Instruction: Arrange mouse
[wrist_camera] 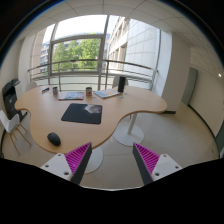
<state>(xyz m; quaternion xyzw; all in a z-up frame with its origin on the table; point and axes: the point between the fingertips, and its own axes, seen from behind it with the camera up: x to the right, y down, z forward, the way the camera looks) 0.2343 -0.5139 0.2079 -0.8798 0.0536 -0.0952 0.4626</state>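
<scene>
A black mouse (pixel 53 138) lies on the near left part of a curved wooden desk (pixel 120 104), apart from a dark mouse mat (pixel 82 113) that lies farther in on the desk. My gripper (pixel 112 160) is open and empty. Its two fingers with magenta pads (pixel 78 157) hang above the floor in front of the desk. The mouse is ahead and to the left of the left finger.
A cup (pixel 88 92), papers (pixel 105 95) and a dark object (pixel 121 84) stand at the desk's far side. A chair (pixel 10 100) stands to the left. Round white desk bases (pixel 128 132) rest on the floor. Large windows with a railing lie beyond.
</scene>
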